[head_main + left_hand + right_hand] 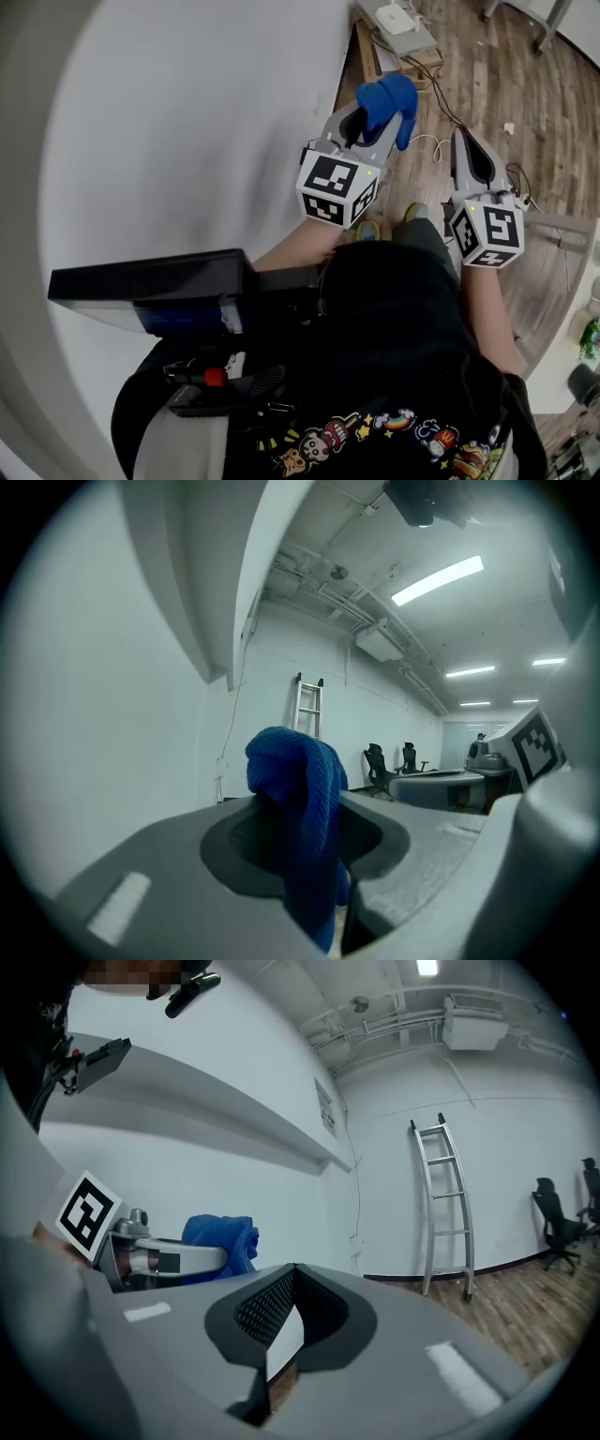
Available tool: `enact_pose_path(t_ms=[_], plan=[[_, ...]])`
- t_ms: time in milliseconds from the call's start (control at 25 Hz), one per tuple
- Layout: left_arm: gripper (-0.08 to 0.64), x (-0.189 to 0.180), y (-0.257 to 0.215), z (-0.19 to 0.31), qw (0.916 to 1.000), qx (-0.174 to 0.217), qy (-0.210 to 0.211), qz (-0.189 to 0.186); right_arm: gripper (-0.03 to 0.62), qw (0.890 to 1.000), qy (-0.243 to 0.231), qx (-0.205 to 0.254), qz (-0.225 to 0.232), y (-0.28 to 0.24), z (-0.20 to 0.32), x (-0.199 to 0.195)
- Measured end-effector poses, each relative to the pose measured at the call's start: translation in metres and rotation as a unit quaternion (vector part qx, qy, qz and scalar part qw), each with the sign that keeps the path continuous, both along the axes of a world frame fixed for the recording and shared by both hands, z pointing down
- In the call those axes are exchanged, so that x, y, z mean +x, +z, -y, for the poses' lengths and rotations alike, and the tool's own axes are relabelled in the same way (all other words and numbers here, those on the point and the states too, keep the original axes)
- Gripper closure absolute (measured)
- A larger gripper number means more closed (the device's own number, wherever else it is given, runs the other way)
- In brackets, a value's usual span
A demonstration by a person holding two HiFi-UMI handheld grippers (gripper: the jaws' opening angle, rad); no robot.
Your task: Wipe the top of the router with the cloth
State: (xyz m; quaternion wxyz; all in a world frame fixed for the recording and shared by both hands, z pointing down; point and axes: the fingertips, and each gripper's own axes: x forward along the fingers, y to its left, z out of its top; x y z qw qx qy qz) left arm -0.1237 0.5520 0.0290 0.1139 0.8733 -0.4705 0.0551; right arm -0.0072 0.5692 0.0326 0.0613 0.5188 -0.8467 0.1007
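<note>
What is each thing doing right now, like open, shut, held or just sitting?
Left gripper: shut on the blue cloth.
Blue cloth: bunched up, pinched between the left jaws, hanging over them.
Right gripper: shut, holding nothing.
Router: sitting on its low stand, away from both grippers, not being wiped.
Ladder: standing against the wall.

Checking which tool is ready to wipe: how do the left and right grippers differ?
The left gripper holds a blue cloth; the right gripper holds nothing. The left gripper is beside the white wall; the right gripper is over wooden floor. Both have closed jaws.
</note>
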Motion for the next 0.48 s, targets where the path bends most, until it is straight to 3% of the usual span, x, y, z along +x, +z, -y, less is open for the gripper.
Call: enact_pose_path(t_ms=[240,480], plan=[[0.318,0.019,0.023,0.059,0.9999,-0.005,-0.012,0.009,0.569,1.000,0.014,-0.019,0.013,0.034,0.060,0.044],[0.318,0.059,0.041,0.165,0.9991,-0.012,-0.031,0.026,0.569,0.999,-0.017,-0.028,0.033,0.059,0.183,0.079]])
